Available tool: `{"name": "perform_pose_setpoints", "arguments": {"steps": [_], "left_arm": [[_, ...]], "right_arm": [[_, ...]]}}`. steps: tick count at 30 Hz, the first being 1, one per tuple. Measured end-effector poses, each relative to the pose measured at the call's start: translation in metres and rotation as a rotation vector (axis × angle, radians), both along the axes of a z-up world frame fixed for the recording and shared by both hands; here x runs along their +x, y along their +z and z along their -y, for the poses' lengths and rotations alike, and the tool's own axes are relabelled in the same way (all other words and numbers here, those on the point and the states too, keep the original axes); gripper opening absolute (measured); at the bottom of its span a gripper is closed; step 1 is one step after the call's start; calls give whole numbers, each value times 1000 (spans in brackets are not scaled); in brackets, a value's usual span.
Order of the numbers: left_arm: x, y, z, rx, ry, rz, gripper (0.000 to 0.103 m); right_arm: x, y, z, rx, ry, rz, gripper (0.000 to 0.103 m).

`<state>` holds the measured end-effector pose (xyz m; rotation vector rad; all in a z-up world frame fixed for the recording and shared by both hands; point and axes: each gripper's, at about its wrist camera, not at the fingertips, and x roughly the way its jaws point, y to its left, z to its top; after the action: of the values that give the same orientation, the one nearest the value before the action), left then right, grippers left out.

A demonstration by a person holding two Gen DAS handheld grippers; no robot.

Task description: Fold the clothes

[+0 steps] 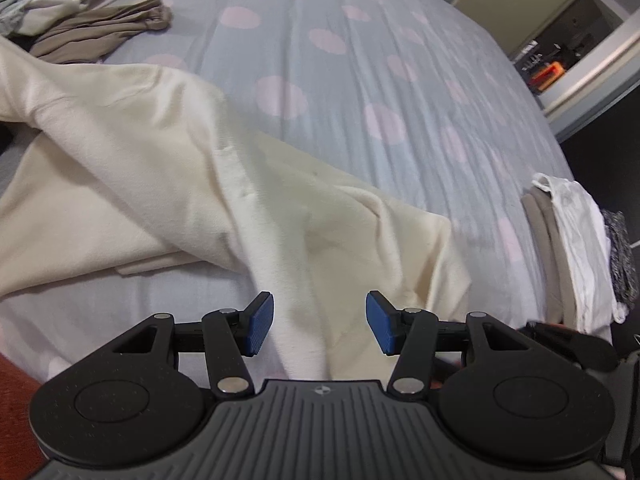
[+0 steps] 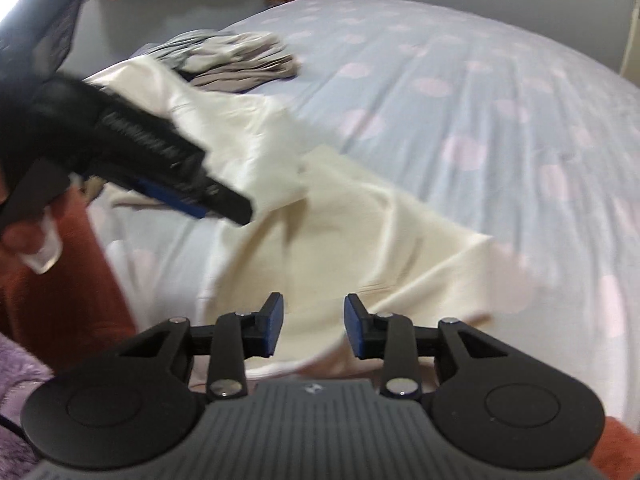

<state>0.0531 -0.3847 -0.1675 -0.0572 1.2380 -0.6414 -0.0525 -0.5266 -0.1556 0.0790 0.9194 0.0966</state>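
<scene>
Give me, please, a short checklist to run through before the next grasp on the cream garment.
1. Left gripper open, nothing between its pads: ok.
2. Right gripper open, nothing held: ok.
3. Cream garment flat on the bed: not ok, bunched and partly overlapped.
4. Near hem in front of both grippers: ok.
5. Folded stack clear of the garment: ok.
6. Unfolded pile clear of it: cannot tell, edges meet.

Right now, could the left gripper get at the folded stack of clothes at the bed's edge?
Probably yes. The left gripper is open and holds nothing, and the folded stack lies off to its right with only the cream garment and bare spotted sheet between. Nothing blocks the way.
</scene>
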Motion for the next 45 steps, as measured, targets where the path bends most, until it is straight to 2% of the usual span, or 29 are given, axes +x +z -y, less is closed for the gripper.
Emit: {"name": "perform_pose_setpoints", "arguments": {"steps": [4, 9, 13, 19, 22, 24, 26, 29, 38, 45], "left_arm": [[-2, -5, 11, -4, -35, -9, 49], [2, -17, 22, 97, -20, 27, 49], [5, -28, 31, 171, -37, 23, 49], [5, -38, 40, 250, -58, 38, 49], [6, -41, 36, 290, -52, 44, 37], [6, -42, 31, 303, -51, 49, 24], [6, -41, 24, 302, -47, 51, 14], [6, -39, 17, 293, -45, 53, 5], [0, -20, 5, 259, -8, 106, 3], [18, 29, -38, 244, 96, 206, 3]], "right_arm": [[7, -7, 16, 8, -42, -5, 29], [8, -14, 23, 36, -51, -15, 30], [2, -18, 24, 75, -54, -22, 30], [8, -26, 26, 107, -46, -33, 33], [9, -29, 27, 117, -42, -37, 34], [10, -30, 28, 122, -41, -37, 35], [10, -31, 28, 127, -40, -38, 36], [12, -31, 28, 130, -37, -40, 36], [11, -27, 27, 122, -35, -37, 37], [33, -2, 24, 51, 67, 24, 37]]}}
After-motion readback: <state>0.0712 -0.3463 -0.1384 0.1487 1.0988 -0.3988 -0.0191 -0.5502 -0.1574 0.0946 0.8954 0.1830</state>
